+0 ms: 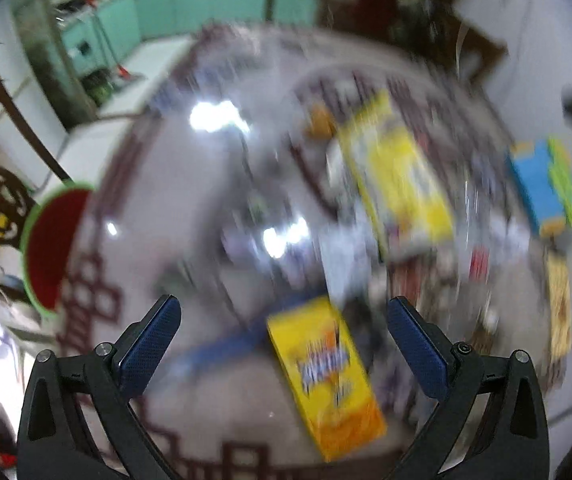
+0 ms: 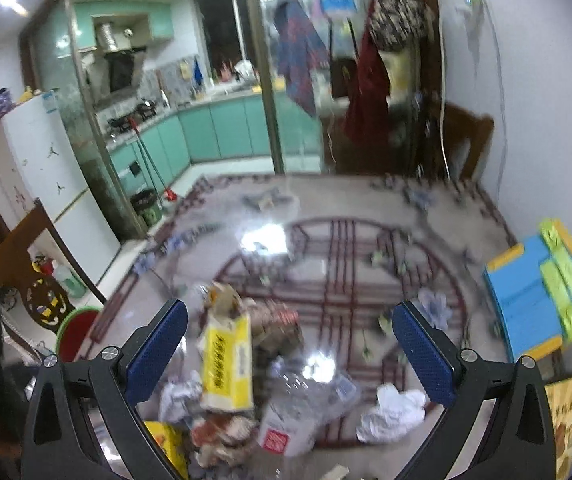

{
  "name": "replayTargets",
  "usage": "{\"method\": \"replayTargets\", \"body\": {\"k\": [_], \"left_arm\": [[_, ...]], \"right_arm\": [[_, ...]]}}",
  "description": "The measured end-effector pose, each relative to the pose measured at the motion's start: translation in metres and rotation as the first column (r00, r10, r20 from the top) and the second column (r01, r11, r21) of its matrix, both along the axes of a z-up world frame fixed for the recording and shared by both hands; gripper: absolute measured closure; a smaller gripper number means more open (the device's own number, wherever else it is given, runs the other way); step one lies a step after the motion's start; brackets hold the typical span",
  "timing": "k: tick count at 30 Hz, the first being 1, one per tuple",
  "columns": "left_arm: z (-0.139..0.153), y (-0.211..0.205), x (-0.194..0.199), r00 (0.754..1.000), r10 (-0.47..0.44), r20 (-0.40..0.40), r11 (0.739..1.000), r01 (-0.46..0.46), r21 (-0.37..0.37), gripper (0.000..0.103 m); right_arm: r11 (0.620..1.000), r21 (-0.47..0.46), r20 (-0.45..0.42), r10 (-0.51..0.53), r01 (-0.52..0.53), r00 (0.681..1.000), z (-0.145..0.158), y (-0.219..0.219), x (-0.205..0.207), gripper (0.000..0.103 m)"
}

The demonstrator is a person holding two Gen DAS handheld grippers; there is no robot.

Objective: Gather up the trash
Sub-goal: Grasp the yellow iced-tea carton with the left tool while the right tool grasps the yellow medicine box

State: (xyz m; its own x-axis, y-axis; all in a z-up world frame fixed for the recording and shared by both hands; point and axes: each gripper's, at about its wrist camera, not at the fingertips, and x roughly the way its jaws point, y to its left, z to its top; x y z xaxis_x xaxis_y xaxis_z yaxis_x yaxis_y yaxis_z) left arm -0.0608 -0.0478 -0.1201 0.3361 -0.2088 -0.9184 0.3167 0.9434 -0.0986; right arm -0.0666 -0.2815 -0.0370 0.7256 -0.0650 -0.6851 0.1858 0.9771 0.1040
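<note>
Home: fridge (image 2: 42,168), stove hood (image 2: 120,68), teal cabinets (image 2: 222,128).

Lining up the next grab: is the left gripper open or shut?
Open. The left gripper has its blue-padded fingers spread wide, nothing between them; the yellow-orange box lies on the floor beyond.

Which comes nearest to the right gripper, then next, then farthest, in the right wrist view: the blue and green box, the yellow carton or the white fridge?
1. Yellow carton: on the floor just ahead of the right gripper, towards its left finger.
2. Blue and green box: farther off, at the right by the wall.
3. White fridge: farthest, far left beside the kitchen.
</note>
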Motion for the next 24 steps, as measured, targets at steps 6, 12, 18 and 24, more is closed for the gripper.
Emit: {"method": "replayTargets", "body": {"k": [6,12,18,24], "left_arm": [[-0.051,-0.014,-0.023,0.987,-0.038,-0.157,0.999,0.042,0.023,0.013],[-0.046,-0.020,-0.024,0.987,-0.075,-0.142,0.995,0.064,-0.075,0.041],[-0.038,-0.012,-0.013,0.981,-0.031,-0.193,0.994,0.009,-0.110,0.018],[-0.048,-0.004,-0.011,0.975,-0.021,-0.220,0.994,-0.003,-0.108,0.018]], "right_arm": [[0.999,-0.014,-0.078,0.032,-0.033,0.996,-0.032,0.003,0.017,0.000],[0.984,0.099,-0.168,0.166,-0.151,0.972,-0.071,0.034,0.063,0.000],[0.971,0.190,-0.271,0.194,-0.145,0.943,-0.115,0.056,0.099,0.000],[0.969,0.184,-0.400,0.228,-0.165,0.888,-0.149,0.064,0.118,0.007]]}}
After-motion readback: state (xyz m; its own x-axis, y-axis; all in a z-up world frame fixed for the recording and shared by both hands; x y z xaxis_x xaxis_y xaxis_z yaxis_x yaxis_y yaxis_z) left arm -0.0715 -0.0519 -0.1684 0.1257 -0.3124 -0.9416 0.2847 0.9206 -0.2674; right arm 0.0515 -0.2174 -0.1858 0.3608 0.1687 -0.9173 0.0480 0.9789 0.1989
